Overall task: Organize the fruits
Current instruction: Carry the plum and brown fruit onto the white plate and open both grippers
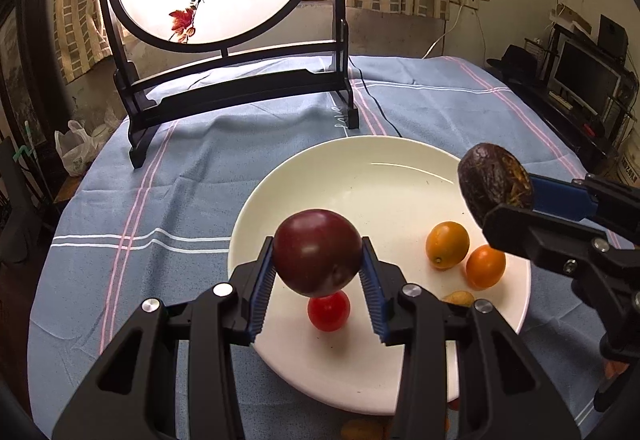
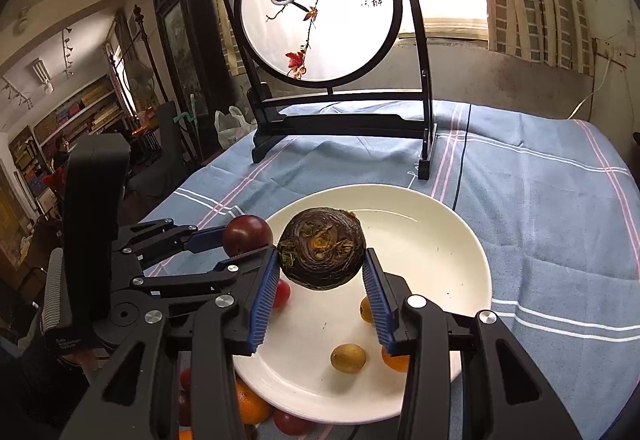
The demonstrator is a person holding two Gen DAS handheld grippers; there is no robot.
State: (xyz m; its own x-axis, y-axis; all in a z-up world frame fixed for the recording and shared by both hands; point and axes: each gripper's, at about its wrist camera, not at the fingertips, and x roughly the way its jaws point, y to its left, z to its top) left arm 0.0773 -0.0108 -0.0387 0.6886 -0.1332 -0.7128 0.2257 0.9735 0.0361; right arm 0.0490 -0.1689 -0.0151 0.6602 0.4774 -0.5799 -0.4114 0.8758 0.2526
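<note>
Two hand-held grippers hover over a white plate point(image 1: 400, 176) on the blue-clothed tabletop point(image 1: 160, 200): the left gripper point(image 1: 318, 272) has its jaws closed on a dark red plum point(image 1: 316, 252), the right gripper point(image 2: 320, 280) pinches a rough brown fruit point(image 2: 320, 254) (variety unclear). Both fruits are round and held only at their sides; released from this height, either could roll into the small oranges point(image 1: 446, 244) below or off the rim

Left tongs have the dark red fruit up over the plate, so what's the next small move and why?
Probably lower the left tongs a little and set the dark red fruit on bare plate beyond the small red tomato, which sits right under it. The right tongs hold a dark brown fruit close by, so stay left.
</note>
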